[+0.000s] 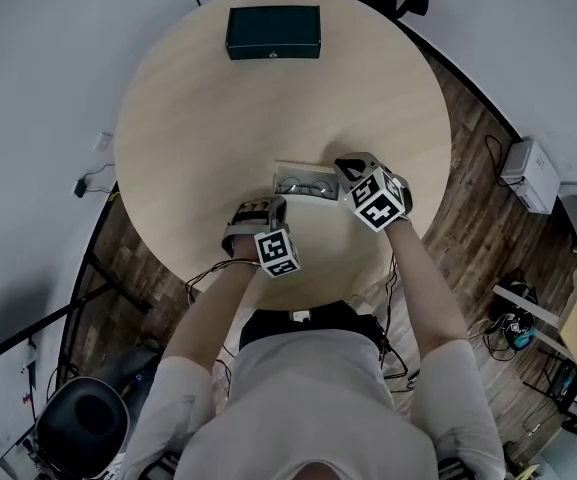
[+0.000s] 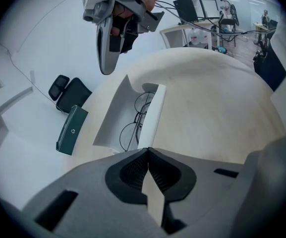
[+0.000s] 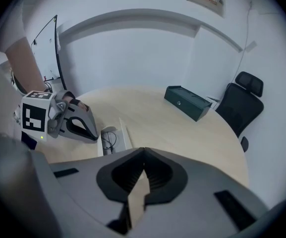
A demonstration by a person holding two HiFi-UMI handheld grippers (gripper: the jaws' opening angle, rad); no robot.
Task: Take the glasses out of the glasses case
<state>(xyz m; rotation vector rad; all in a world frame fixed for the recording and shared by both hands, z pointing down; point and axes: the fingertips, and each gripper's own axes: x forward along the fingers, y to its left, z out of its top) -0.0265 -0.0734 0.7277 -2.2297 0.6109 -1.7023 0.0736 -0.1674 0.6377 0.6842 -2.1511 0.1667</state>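
Grey jaws of the left hand-held gripper (image 2: 146, 151) are pressed together, their tips right at the near end of the white glasses case (image 2: 151, 114). Whether they nip its wall cannot be told. The case lies open on the pale wooden tabletop (image 1: 268, 108), with the thin wire glasses (image 1: 305, 185) lying inside it, not yet taken out. Just past it, the right hand-held gripper (image 3: 143, 151) is closed on nothing and hangs above the case's right end.

The step in hand looks like the reach for the glasses. To do it well, the right jaws should part before they come down, then descend along the length of the case. They should close softly on the bridge or a temple arm rather than a lens, and lift straight up so the frame clears the walls. The case looks light and likely to slide or tip, so the left hand-held gripper should keep bracing it.

Both forearms reach forward from the body. The left one is nearer, its hand-held gripper pitched steeply down to the tabletop. The right one stretches further, its hand-held gripper tilted down but held clear of the surface. Well apart, at the far edge, sits a dark green box (image 1: 273, 32), which plays no part
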